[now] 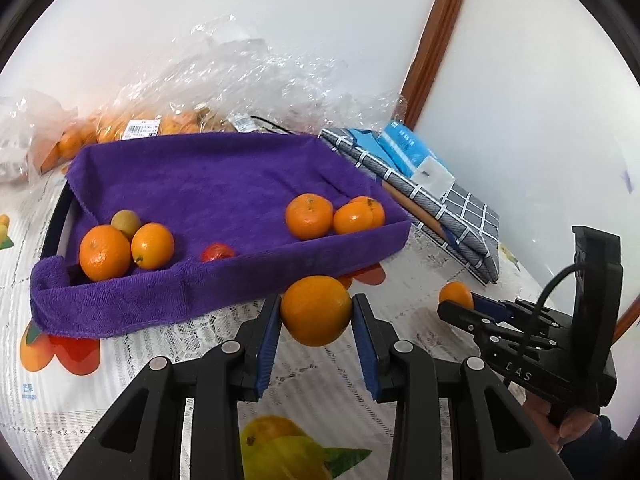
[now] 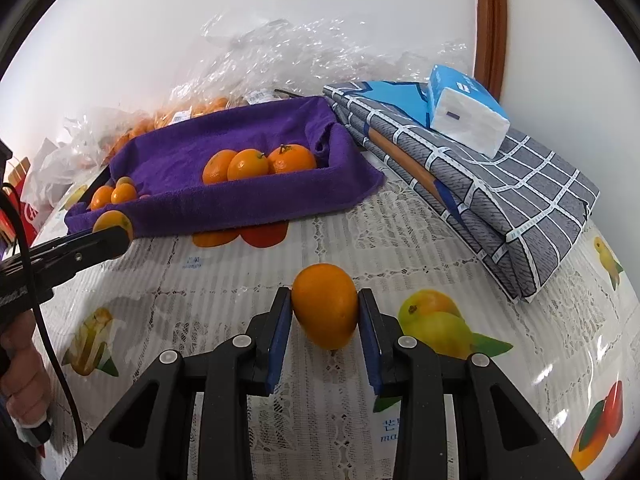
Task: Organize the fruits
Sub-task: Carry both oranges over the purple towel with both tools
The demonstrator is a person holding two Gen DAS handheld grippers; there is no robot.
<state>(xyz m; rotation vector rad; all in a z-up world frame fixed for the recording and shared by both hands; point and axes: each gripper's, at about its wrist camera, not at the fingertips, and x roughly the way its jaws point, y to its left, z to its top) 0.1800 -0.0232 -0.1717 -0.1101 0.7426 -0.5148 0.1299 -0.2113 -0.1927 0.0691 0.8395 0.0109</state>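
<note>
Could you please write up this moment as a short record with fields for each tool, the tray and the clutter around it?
left tool: shut on an orange
right tool: shut on another orange
tray: lined with purple towel, holding oranges, one small red fruit and one small tan fruit
behind tray: clear plastic bags of oranges
right of tray: folded checked cloth with tissue pack on top

Black plastic tools [image 1: 316, 312] [image 2: 325, 312] w/ blue pads [image 1: 269, 340], silver screws, black cable; bare-skinned hand [image 2: 22, 368].
</note>
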